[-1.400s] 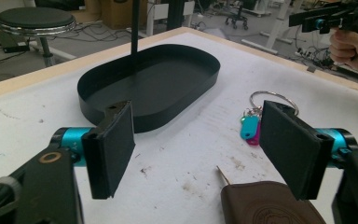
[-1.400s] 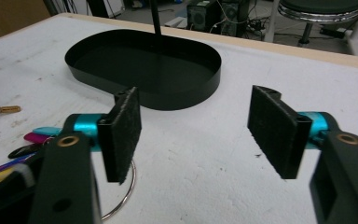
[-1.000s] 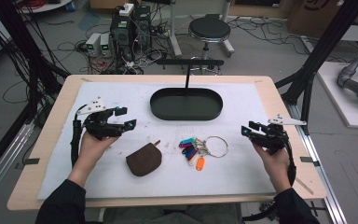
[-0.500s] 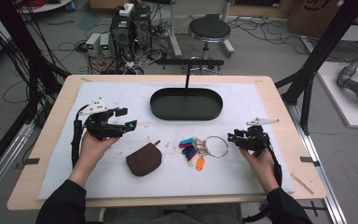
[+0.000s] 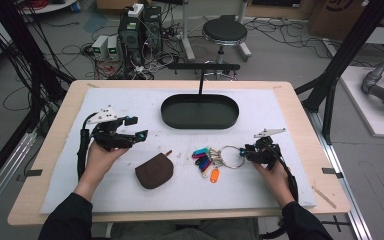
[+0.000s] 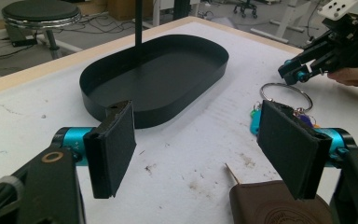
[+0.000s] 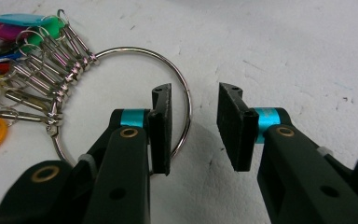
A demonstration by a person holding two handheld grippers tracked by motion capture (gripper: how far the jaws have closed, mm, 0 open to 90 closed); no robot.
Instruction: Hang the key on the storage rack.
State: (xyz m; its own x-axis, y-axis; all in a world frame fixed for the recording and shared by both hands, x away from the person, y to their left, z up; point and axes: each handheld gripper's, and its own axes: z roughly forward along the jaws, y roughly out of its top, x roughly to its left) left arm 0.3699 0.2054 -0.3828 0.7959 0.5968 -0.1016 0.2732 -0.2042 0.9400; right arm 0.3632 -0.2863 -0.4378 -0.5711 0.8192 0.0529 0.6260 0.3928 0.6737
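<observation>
A large metal key ring (image 5: 232, 156) with several coloured tags (image 5: 205, 162) lies on the white mat at centre right. My right gripper (image 5: 247, 152) sits low at the ring's right side. In the right gripper view its jaws (image 7: 193, 98) have just been closing and straddle the ring's wire (image 7: 186, 112) with a gap left on both sides. A brown pouch (image 5: 154, 171) lies left of the tags. My left gripper (image 5: 139, 127) hovers open above the mat, with nothing between its pads (image 6: 114, 149).
A black oval tray (image 5: 200, 111) with an upright post stands at the back centre of the mat. The left gripper view shows the tray wall (image 6: 168, 107), the pouch (image 6: 279, 203) and the right gripper (image 6: 291, 70) by the ring (image 6: 286, 93).
My right gripper has moved left and down from the mat's right edge to the key ring, and its jaws have narrowed. The left gripper has stayed put.
</observation>
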